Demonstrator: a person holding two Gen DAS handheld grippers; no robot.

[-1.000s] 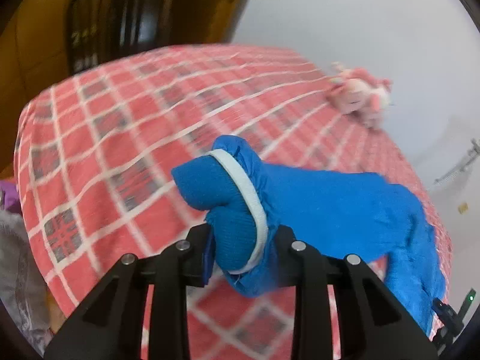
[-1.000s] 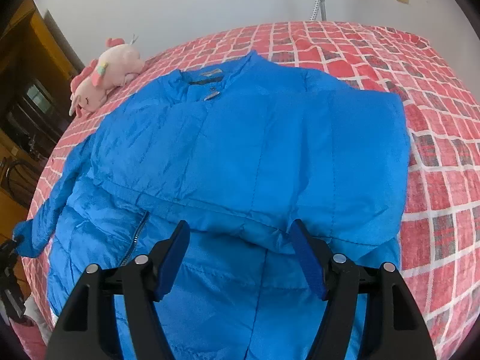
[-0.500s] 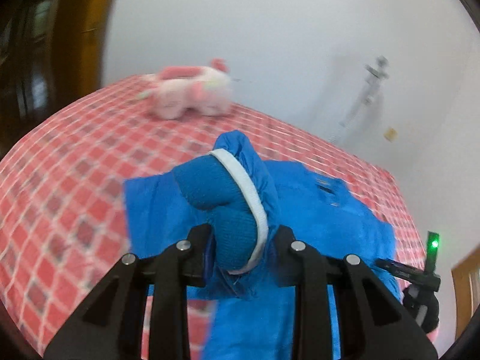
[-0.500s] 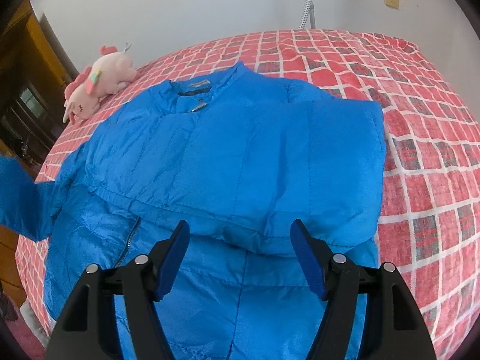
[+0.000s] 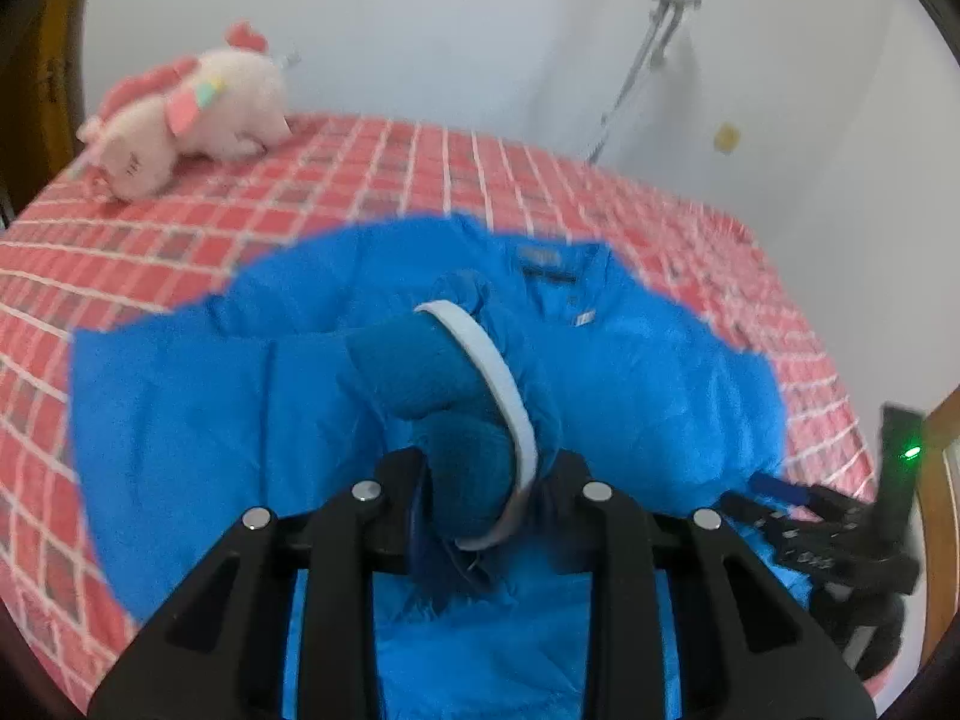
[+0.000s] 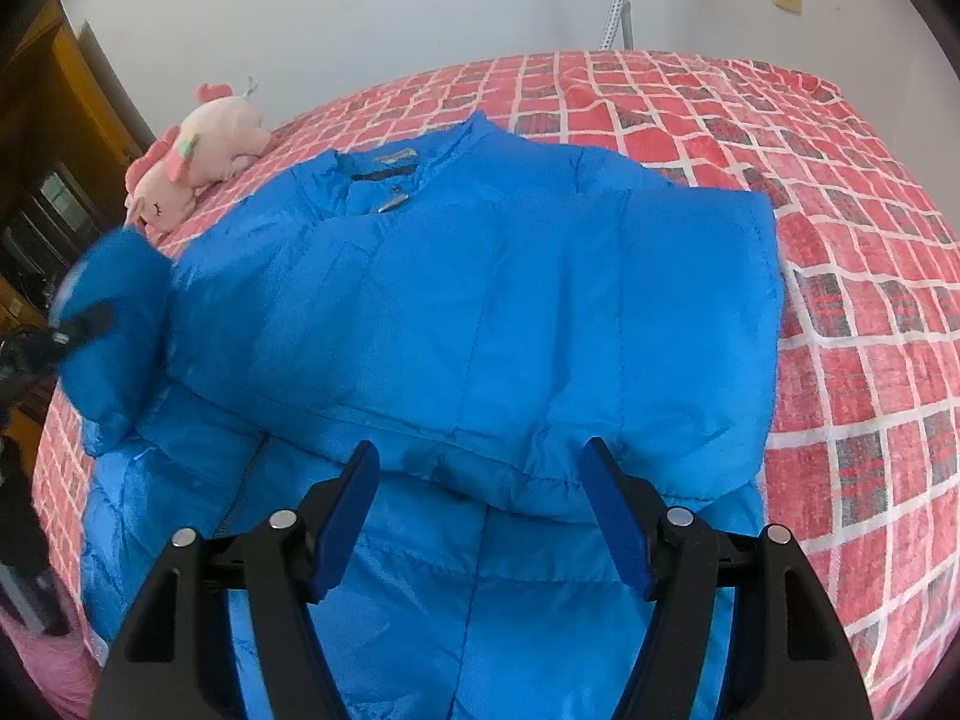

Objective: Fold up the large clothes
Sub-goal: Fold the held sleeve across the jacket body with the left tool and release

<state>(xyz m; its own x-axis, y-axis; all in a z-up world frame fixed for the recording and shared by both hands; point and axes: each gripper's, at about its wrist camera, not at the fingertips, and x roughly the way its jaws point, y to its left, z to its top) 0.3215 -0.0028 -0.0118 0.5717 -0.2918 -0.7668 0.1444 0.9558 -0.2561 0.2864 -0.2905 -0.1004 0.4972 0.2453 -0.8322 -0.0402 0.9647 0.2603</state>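
Item 1: bright blue quilted puffer jacket (image 6: 480, 312), shiny synthetic shell, stand collar with dark inner label and a small metal zip pull. It lies spread on the bed directly ahead of and beneath both tongs. One side panel is folded over the body, its hem running across just beyond the right tong tips. The front zip shows below that hem, to the left of the right tongs.

Item 2: blue knitted sleeve cuff with a white band (image 5: 480, 414), part of the jacket. It is bunched upright between the left tong fingers, raised above the jacket body. In the right wrist view it appears blurred at the far left edge.

Item 3: left gripper (image 5: 489, 498), black two-finger tongs. Jaws stand narrow, pressed on the sleeve cuff from both sides.

Item 4: right gripper (image 6: 480, 516), black tongs with blue pads (image 6: 345, 516). Jaws stand wide apart with nothing between them, hovering over the folded hem. Whether the tips touch the fabric cannot be told.

Item 5: bedspread (image 6: 840, 240), red check with white grid lines and grey squares, under the jacket on all sides.

Item 6: pink and white plush unicorn toy (image 6: 198, 168), lying on the bedspread beyond the collar, up and to the left of both tongs.

Item 7: white wall (image 5: 420, 30) behind the bed.
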